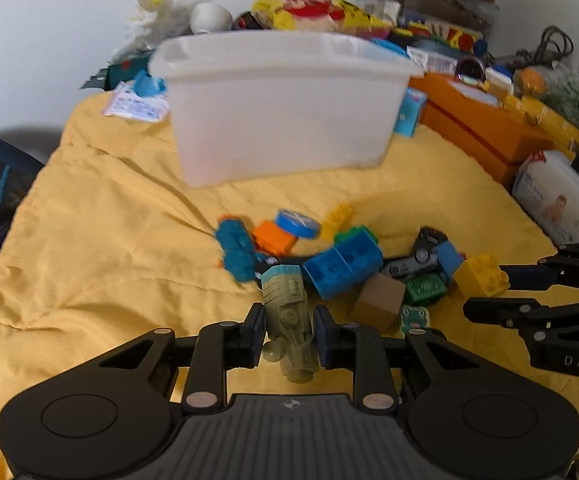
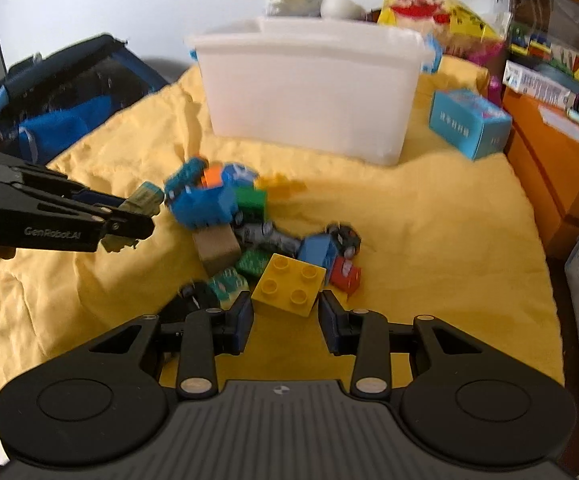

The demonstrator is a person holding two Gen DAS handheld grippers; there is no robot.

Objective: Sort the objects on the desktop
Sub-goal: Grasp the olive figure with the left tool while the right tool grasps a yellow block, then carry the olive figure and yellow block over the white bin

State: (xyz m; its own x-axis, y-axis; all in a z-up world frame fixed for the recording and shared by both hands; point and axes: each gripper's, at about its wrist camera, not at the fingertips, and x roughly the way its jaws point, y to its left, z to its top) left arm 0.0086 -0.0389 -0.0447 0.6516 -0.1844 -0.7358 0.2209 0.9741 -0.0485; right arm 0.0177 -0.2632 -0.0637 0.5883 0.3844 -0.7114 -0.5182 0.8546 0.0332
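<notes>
Left wrist view, listed left to right:

- Yellow cloth (image 1: 109, 240), wrinkled, covering the work surface.
- White plastic bin (image 1: 281, 108), standing upright at the back of the cloth; its inside is not visible.
- Left gripper (image 1: 289, 330), jaws nearly shut, pads clamped on both sides of an olive-green toy vehicle (image 1: 289, 316) with a pale teal end, held clear of the cloth at the near edge of the pile.
- Toy pile in the middle of the cloth: teal toy (image 1: 235, 250), orange block (image 1: 273, 236), blue tape roll (image 1: 298, 223), large blue block (image 1: 343, 266), brown cube (image 1: 381, 300), green studded block (image 1: 425, 288), frog-face tile (image 1: 414, 317).
- Yellow studded brick (image 1: 481, 276), at the pile's right edge, between the fingers of the right gripper (image 1: 485, 286).
- Orange box (image 1: 477, 128), far right, beside the cloth.

Right wrist view, same order:

- Left gripper (image 2: 129, 220) enters from the left, with the olive toy in its tips.
- Right gripper (image 2: 287, 312), jaws partly open, pads at either side of the yellow brick (image 2: 289, 286); whether they press on it cannot be told.
- Red block (image 2: 345, 274), just right of the brick.
- Light blue carton (image 2: 469, 124), right of the bin.
</notes>
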